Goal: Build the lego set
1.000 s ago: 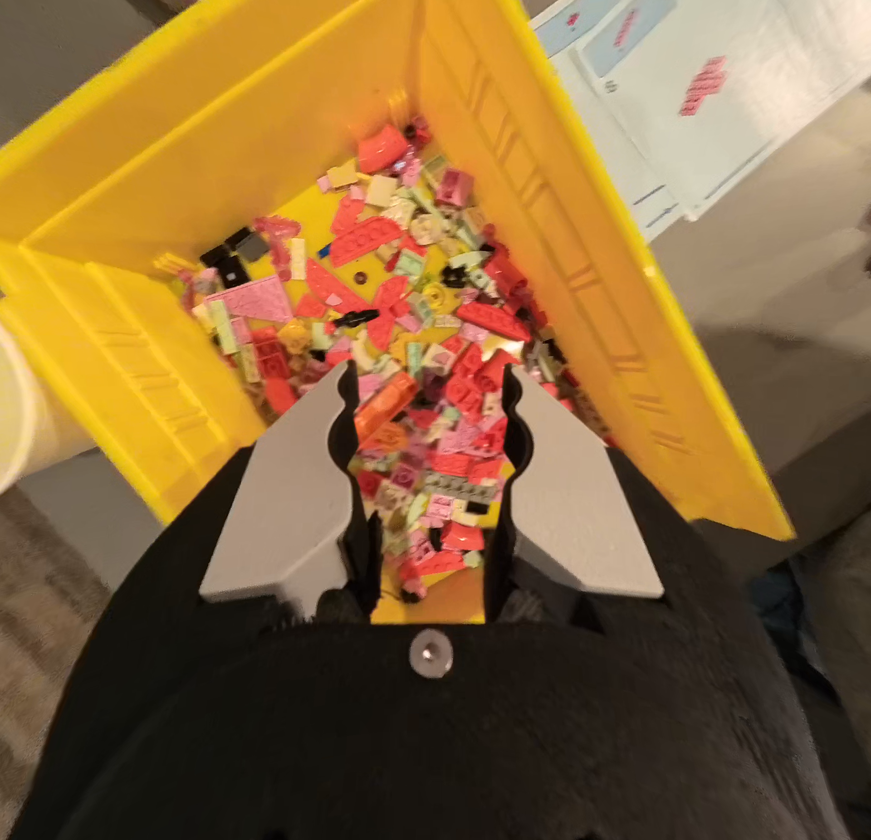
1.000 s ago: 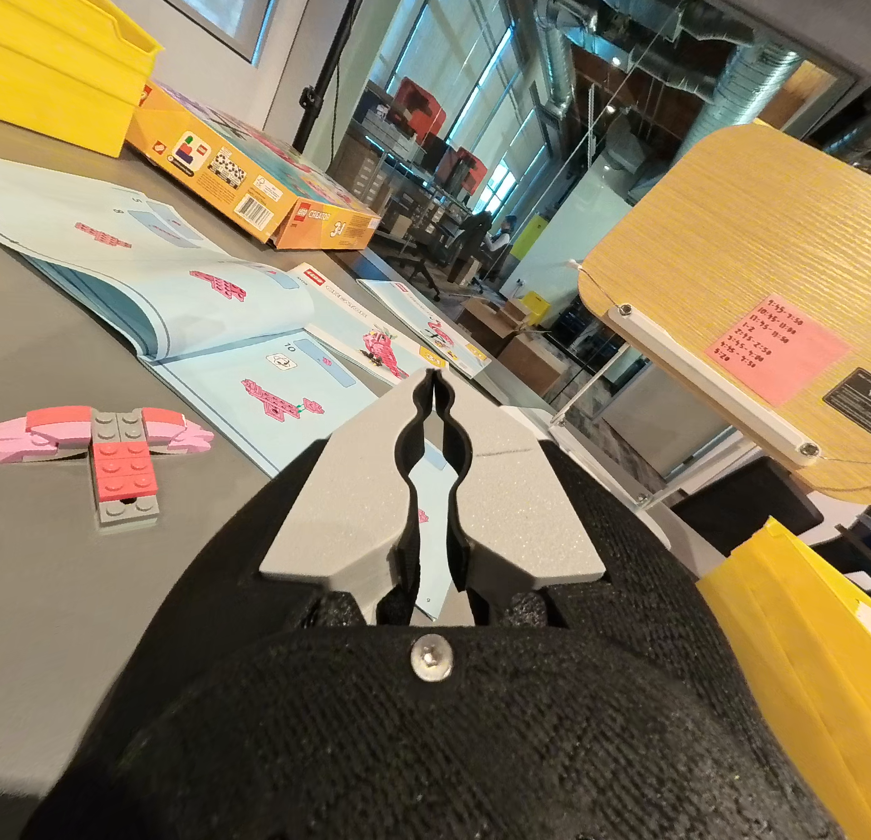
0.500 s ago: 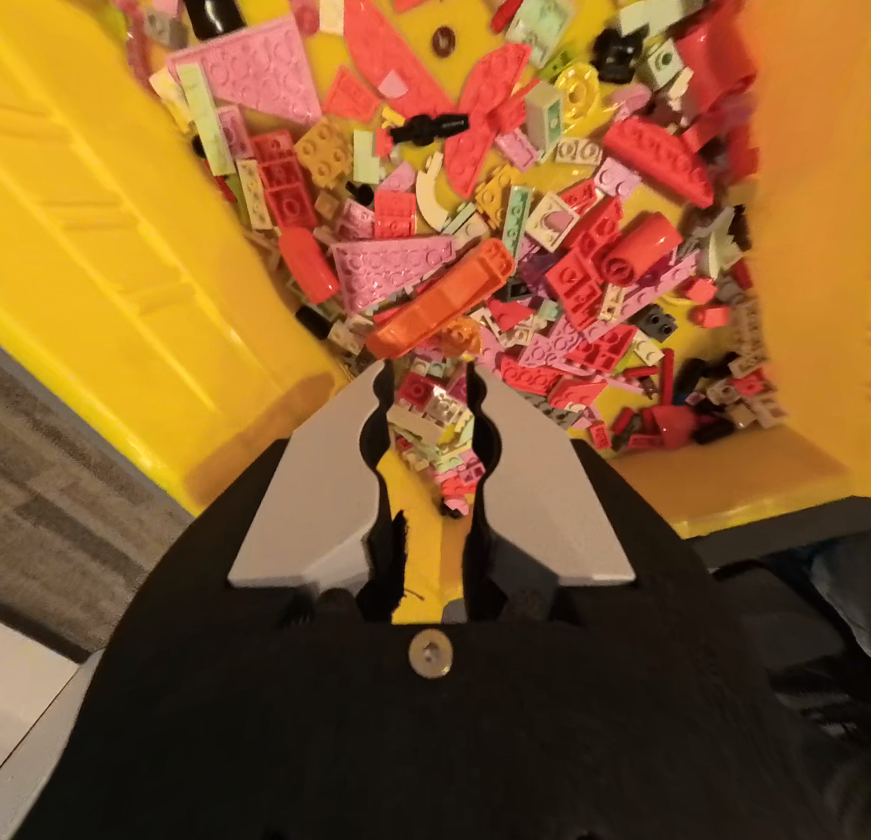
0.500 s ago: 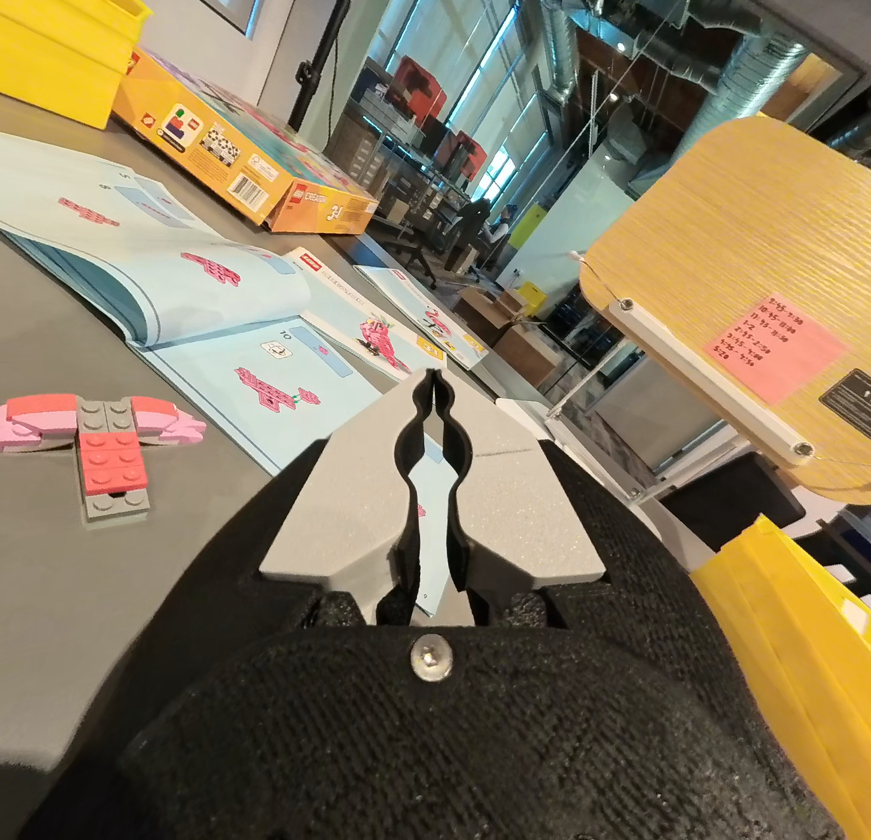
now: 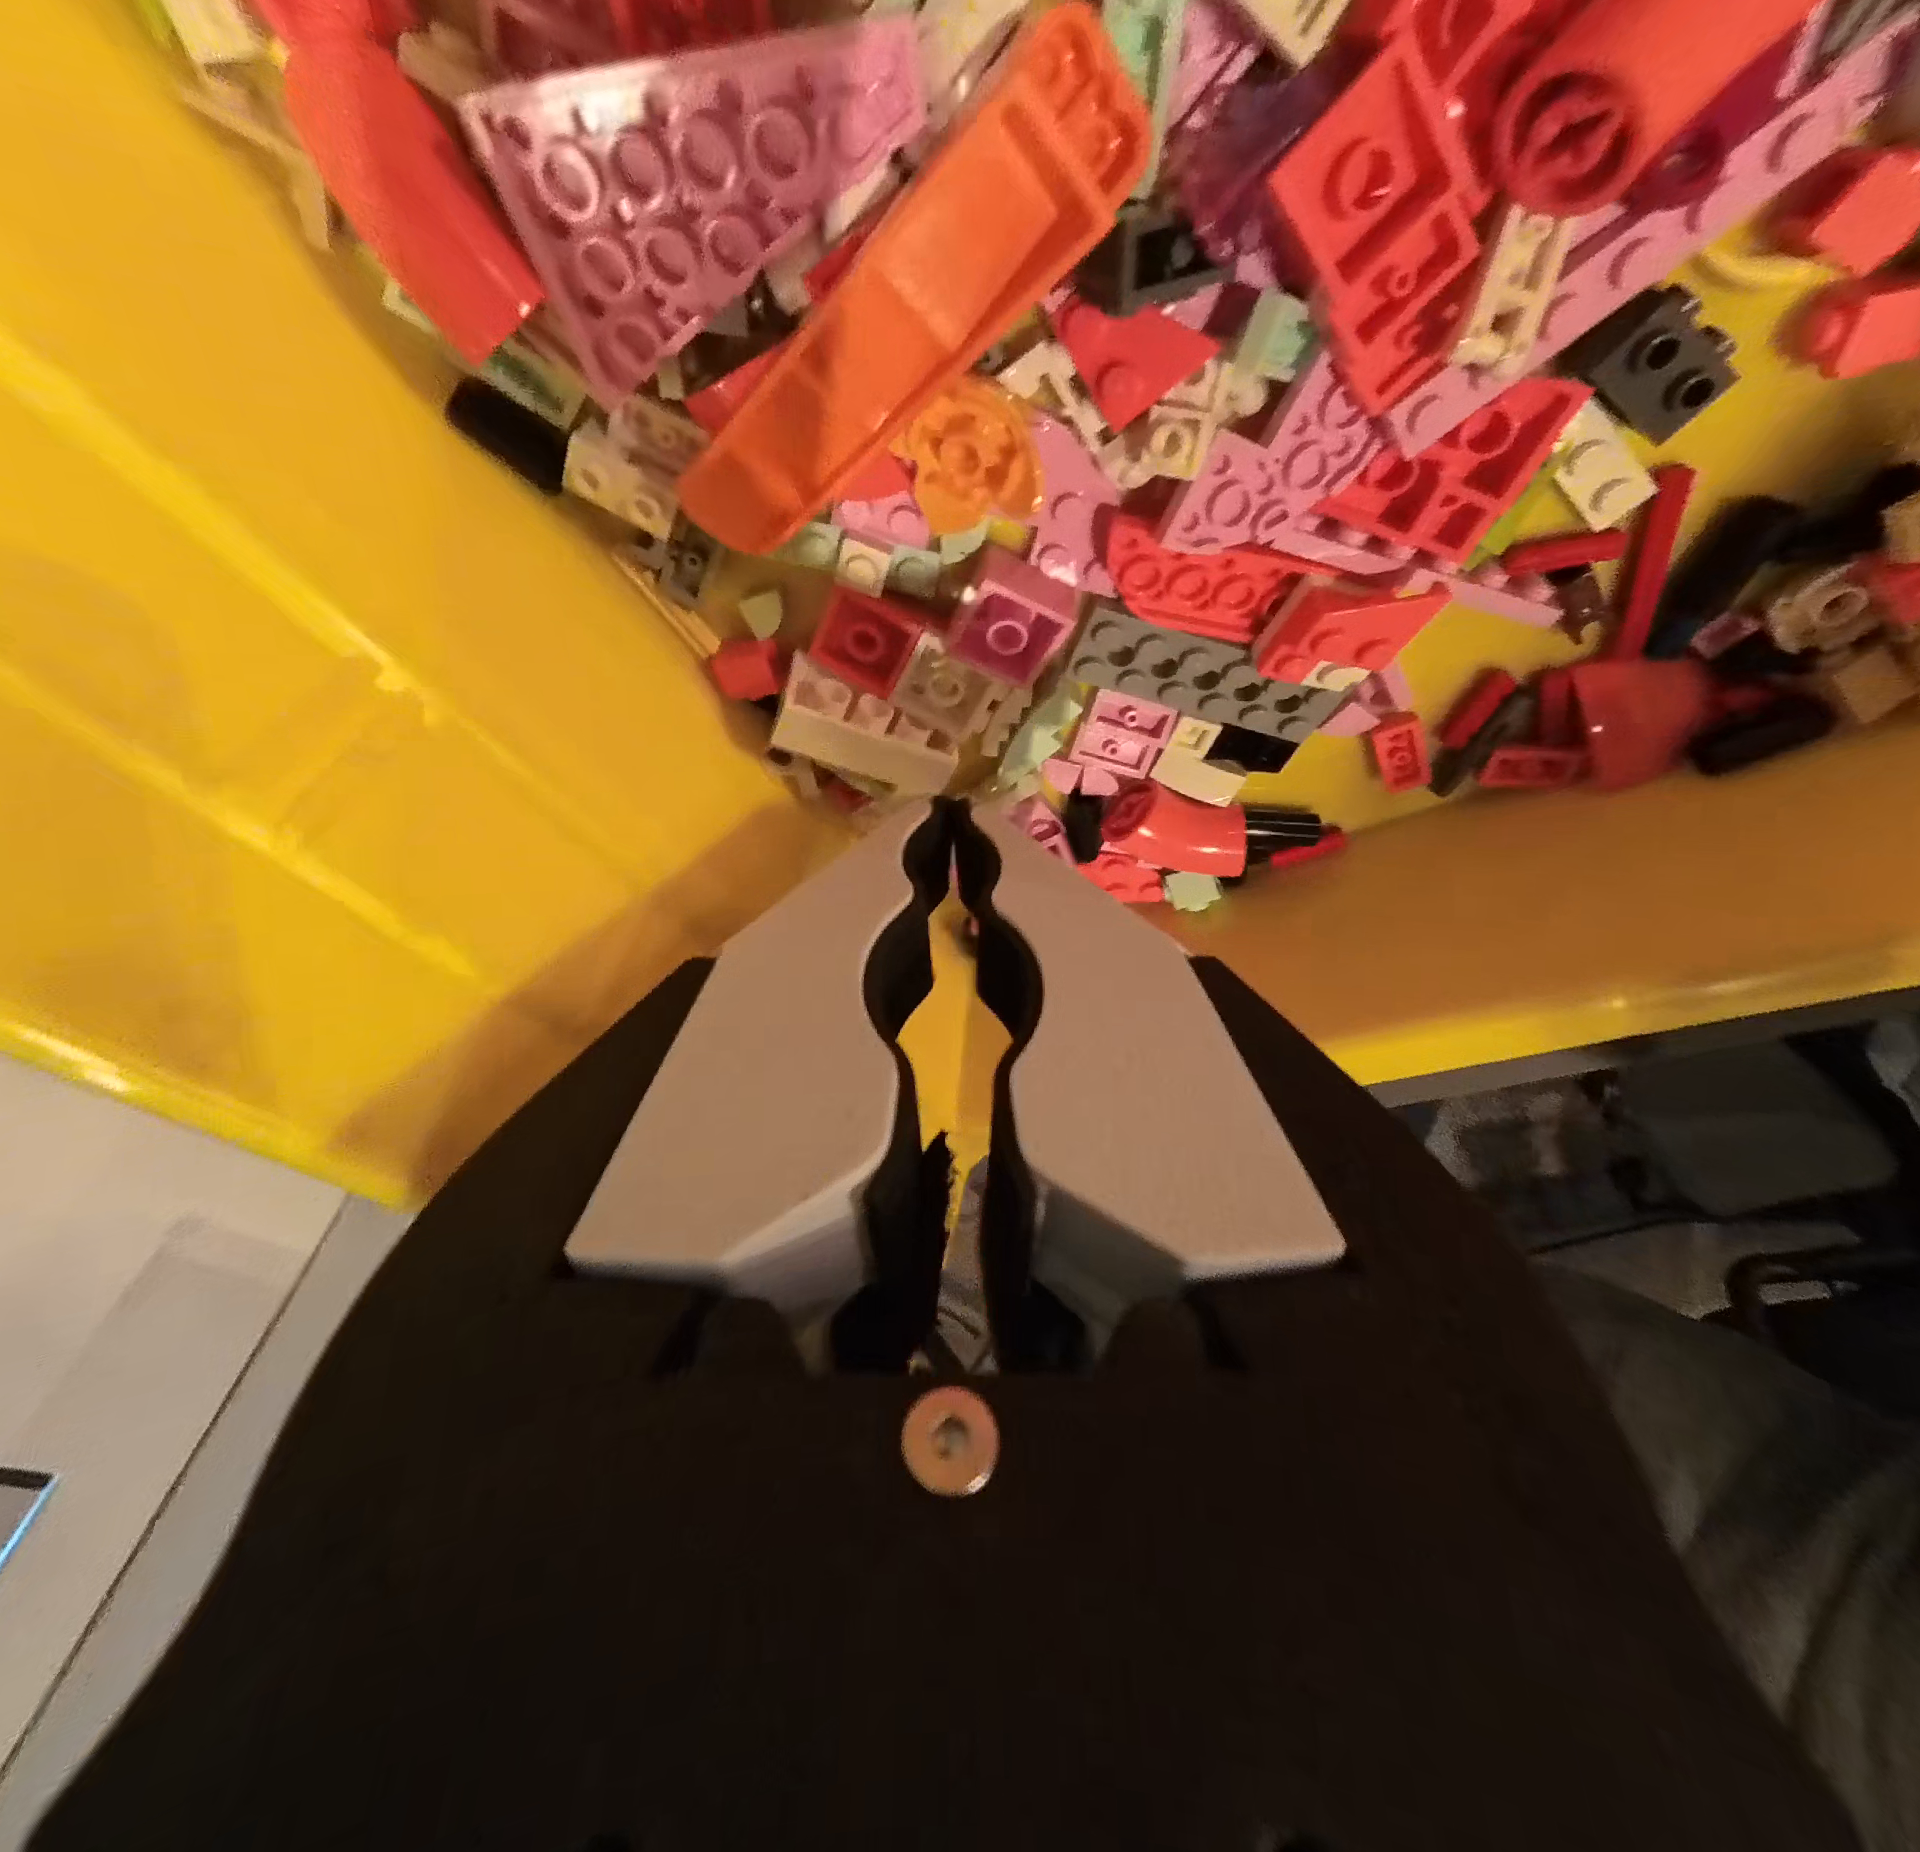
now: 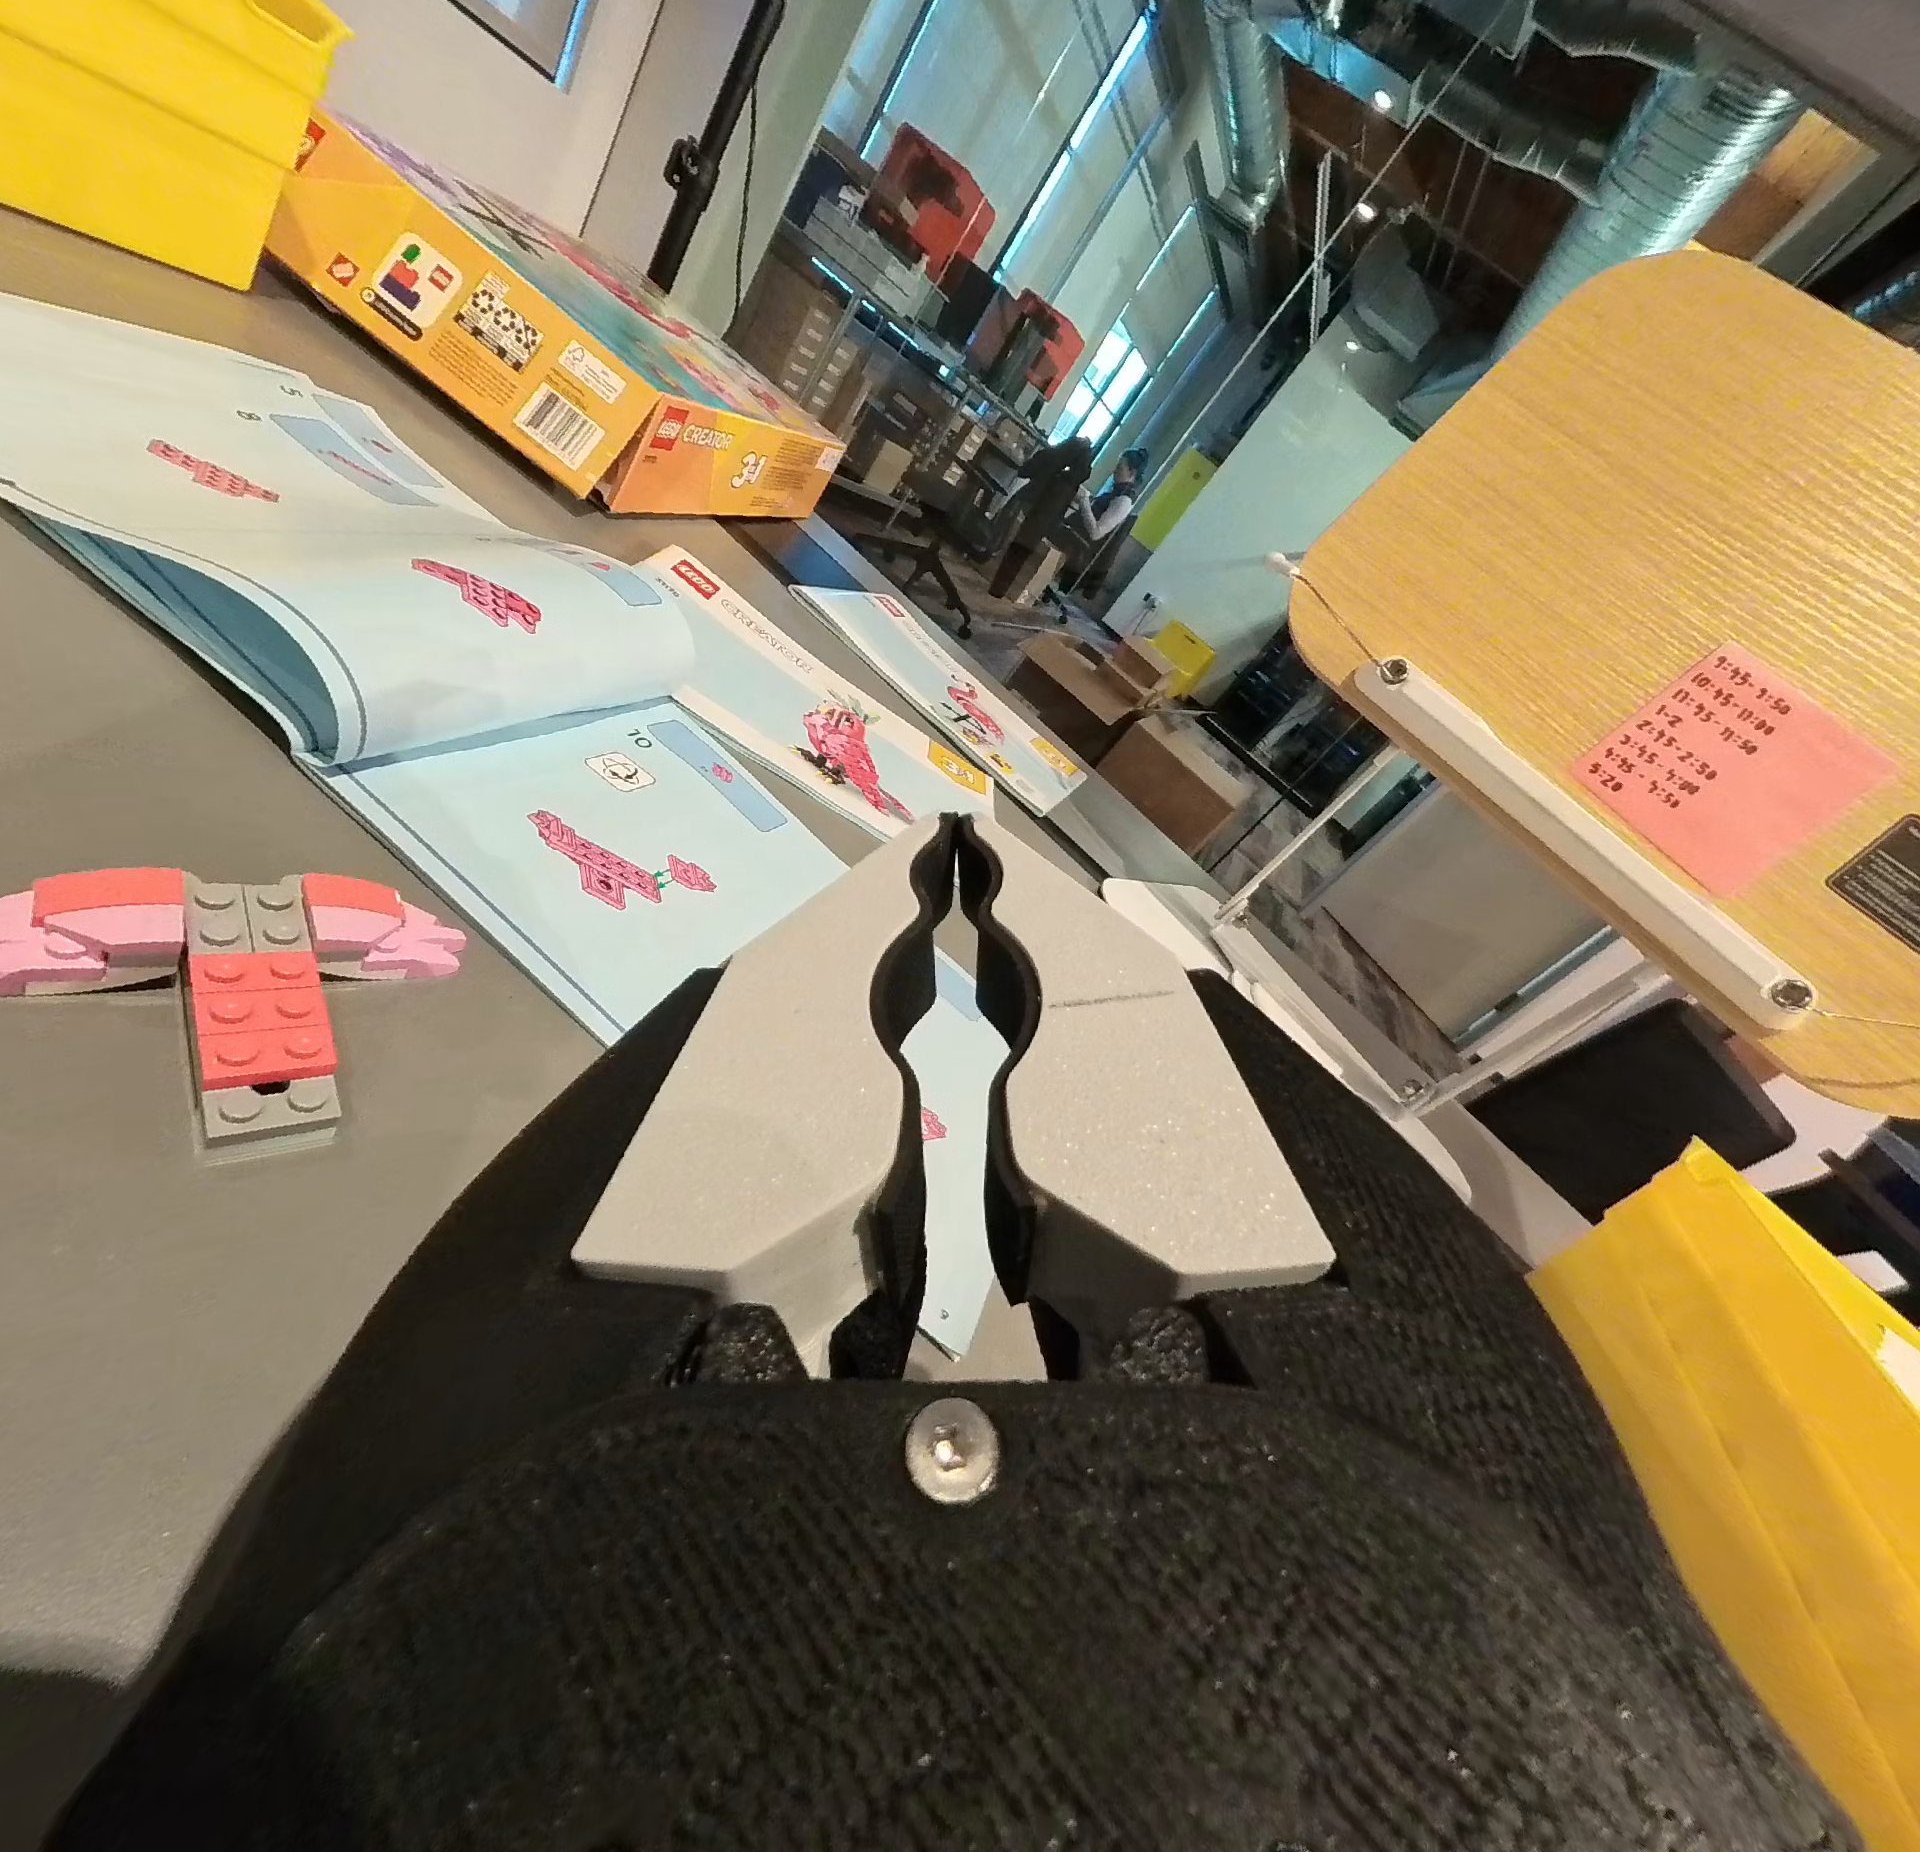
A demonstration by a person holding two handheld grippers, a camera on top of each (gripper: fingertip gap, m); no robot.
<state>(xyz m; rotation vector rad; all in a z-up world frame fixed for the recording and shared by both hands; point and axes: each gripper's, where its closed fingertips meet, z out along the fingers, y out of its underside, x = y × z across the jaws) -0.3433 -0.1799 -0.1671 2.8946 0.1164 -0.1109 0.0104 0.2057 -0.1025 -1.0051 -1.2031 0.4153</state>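
Observation:
My left gripper [image 5: 948, 815] is shut, its tips down at the near edge of a pile of loose bricks inside a yellow bin [image 5: 260, 659]. Nothing shows between the tips. Just beyond them lie a white brick [image 5: 862, 732], a grey plate [image 5: 1195, 675], an orange see-through long piece [image 5: 914, 285] and a pink wedge plate [image 5: 675, 192]. My right gripper [image 6: 954, 831] is shut and empty, low over the grey table [image 6: 208, 1335]. The partly built pink, red and grey model [image 6: 239, 971] sits on the table to its left.
An open instruction booklet [image 6: 468, 680] and two more booklets lie beyond the model. An orange set box [image 6: 540, 389] and stacked yellow bins [image 6: 135, 119] stand at the back left. A yellow bin's edge [image 6: 1766, 1439] is at the right, under a wooden board [image 6: 1662, 576].
My left gripper has dropped from above the bin down into the brick pile and gone from open to shut. The right gripper has barely moved.

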